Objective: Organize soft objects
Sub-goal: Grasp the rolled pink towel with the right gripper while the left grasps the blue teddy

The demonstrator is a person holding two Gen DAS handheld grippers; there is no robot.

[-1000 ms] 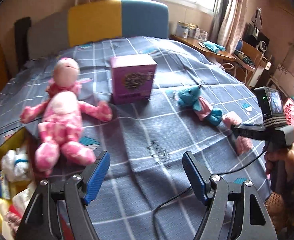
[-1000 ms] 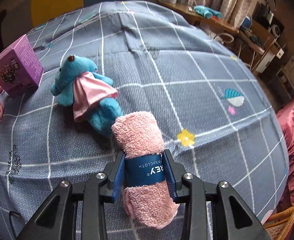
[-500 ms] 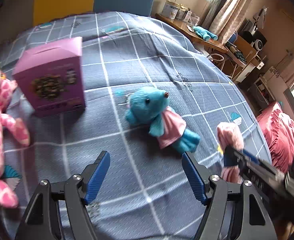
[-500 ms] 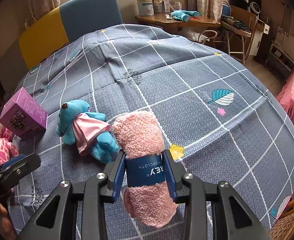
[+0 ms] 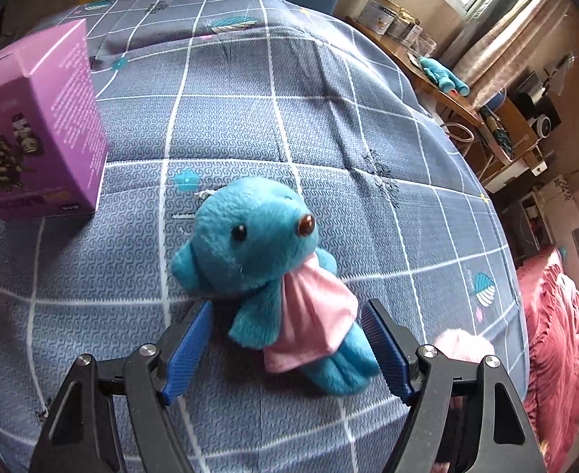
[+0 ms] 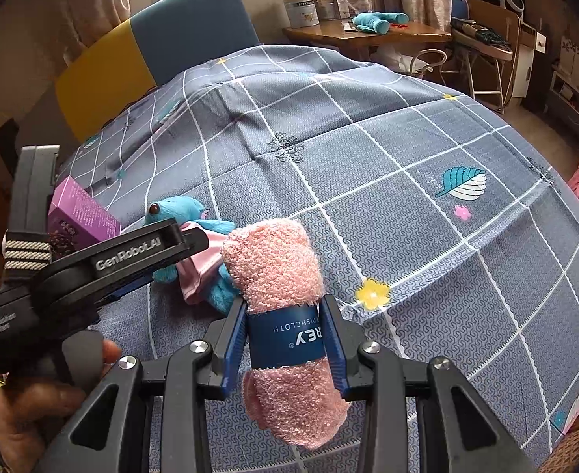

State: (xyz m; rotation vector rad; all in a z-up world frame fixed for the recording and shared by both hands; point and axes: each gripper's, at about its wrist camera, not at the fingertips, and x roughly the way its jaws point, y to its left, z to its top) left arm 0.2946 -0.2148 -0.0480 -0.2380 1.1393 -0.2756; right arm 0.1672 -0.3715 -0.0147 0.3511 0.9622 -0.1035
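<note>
My left gripper has its jaws wide apart, and they have just been opening a little further. The blue plush bear lies on its back between them on the bed; its pink cape and legs sit in the gap, but neither blue pad presses on it. Beyond the left jaw and up to the left stands a purple box, upright on the bedspread and apart from the bear. Just past my right jaw a tuft of pink towel shows.

My right gripper has its jaws narrowed and clamped on the rolled pink dishcloth, the pads pressing the dark blue paper band around its middle. The band reads "DISHCLOTH", with a few larger letters below it that are partly covered. The roll sticks out forward past the jaws and hangs back behind them.

Left of these jaws, my left gripper's black body crosses in front of the bear, marked "GenRobot.AI", with my left hand on its grip. Farther out, the grey checked bedspread stretches away to a yellow and blue headboard. Beyond the bed's far right corner, a wooden desk carries tins and another blue plush toy.
</note>
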